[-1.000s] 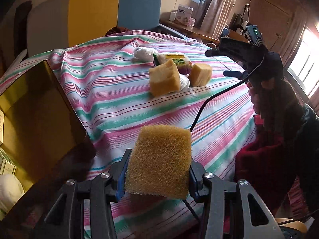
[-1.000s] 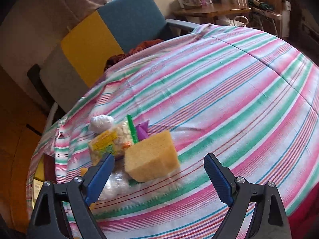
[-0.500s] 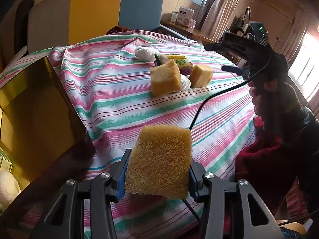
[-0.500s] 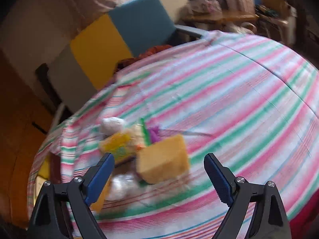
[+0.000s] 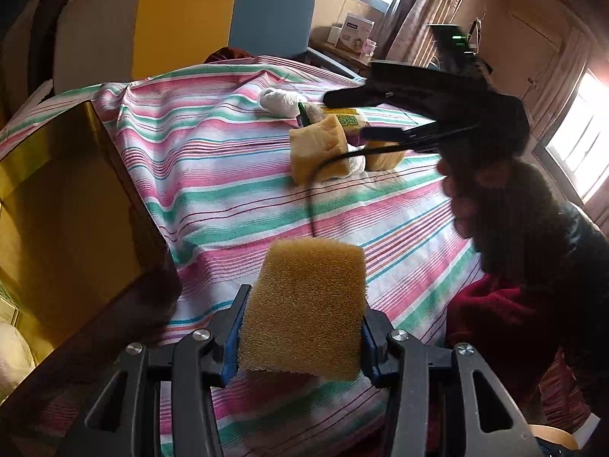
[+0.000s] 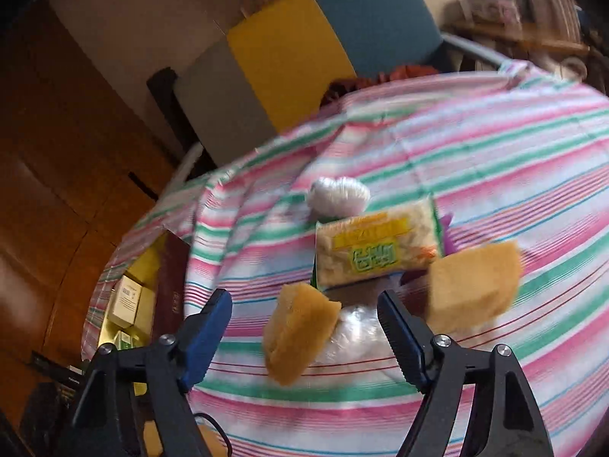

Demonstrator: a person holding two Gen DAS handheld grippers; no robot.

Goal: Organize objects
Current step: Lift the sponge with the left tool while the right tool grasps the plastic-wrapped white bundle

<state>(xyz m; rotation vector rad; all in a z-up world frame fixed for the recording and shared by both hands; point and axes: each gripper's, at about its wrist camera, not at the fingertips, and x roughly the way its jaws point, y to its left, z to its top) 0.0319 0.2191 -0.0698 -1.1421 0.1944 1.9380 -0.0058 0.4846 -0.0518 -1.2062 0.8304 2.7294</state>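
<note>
Three yellow sponges in play on the striped tablecloth (image 5: 228,175). Landmark: the clear snack packet (image 6: 377,247), yellow band across its top and green block lettering below; the writing is too blurred to read. White plastic wad (image 6: 338,194) lies just behind the packet; a purple scrap (image 6: 446,228) pokes out at its right edge. Sponge one (image 6: 300,335), coarse open-pored foam, tilted on edge, sits just in front of the packet, leaning on a crumpled clear bag (image 6: 354,335). Sponge two (image 6: 472,285) lies at the packet's front right, blurred. Sponge three (image 5: 304,304), same rough pitted yellow foam, a thick block, is well in front of the packet, clamped at both sides by the left gripper (image 5: 300,339) and held above the cloth. Right gripper (image 6: 304,327) hangs over sponge one, jaws apart and just closing in, pads either side of the sponge and not touching it. Gold box (image 5: 68,205) stands open, far left of the packet, small cartons inside; their print is unreadable.
</note>
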